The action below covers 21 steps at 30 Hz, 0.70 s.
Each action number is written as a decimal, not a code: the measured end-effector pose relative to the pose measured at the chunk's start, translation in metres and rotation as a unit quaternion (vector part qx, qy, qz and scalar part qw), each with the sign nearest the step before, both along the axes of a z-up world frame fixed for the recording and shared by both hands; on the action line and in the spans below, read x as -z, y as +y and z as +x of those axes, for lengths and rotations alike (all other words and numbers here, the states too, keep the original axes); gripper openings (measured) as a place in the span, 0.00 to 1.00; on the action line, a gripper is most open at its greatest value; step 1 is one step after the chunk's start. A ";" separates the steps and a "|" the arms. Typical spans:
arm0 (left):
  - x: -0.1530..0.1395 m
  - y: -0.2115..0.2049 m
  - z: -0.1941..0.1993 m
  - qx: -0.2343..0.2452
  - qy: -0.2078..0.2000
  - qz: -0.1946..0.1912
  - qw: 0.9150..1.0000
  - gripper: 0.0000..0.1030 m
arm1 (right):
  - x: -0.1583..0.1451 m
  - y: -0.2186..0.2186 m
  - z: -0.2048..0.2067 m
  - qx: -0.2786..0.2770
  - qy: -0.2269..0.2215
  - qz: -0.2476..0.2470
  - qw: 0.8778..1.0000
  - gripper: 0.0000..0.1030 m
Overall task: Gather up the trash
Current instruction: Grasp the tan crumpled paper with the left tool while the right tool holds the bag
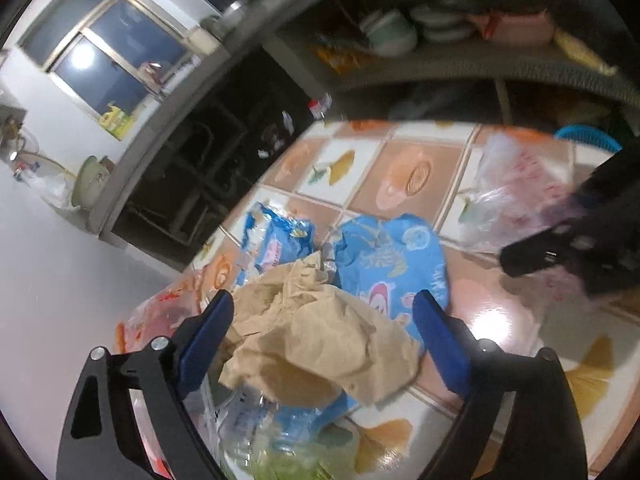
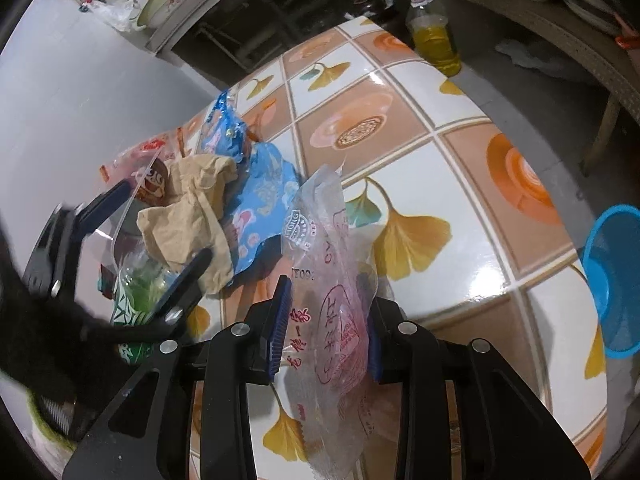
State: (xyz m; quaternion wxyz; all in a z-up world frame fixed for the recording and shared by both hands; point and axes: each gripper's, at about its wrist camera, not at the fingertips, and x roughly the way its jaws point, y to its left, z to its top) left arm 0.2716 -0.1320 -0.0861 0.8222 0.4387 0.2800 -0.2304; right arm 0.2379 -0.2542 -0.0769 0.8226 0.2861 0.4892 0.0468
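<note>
clear plastic bag [image 2: 336, 300] pinched between right tongs [image 2: 326, 336], left tongs [image 1: 324, 320] spread around brown paper [image 1: 316, 332]

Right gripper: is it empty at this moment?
No, the right gripper is shut on a clear plastic bag with red print, held between its blue pads.

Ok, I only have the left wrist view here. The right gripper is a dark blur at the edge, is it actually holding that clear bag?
Observer: Yes. The right gripper is shut on the clear plastic bag, pinched between both blue pads.
Operator: Anywhere to drop it?
Observer: A blue basket sits at the table's right edge; your view shows only a sliver.
Operator: Anything else on the table?
Observer: A bottle of yellow oil stands at the far edge.
</note>
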 end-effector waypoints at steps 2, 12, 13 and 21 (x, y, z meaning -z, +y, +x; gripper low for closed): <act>0.009 -0.006 0.014 -0.013 0.021 0.025 0.999 0.80 | 0.000 0.001 0.000 -0.001 -0.002 0.001 1.000 0.31; 0.025 -0.007 0.044 -0.056 0.085 0.046 0.994 0.10 | 0.002 -0.004 -0.003 0.001 -0.011 0.016 1.000 0.32; 0.026 -0.008 0.040 -0.053 0.084 0.045 0.994 0.09 | 0.003 -0.005 -0.004 0.001 -0.011 0.017 1.000 0.32; -0.010 -0.010 0.003 -0.020 0.027 0.008 0.999 0.04 | 0.004 -0.007 -0.005 0.003 -0.017 0.023 1.000 0.32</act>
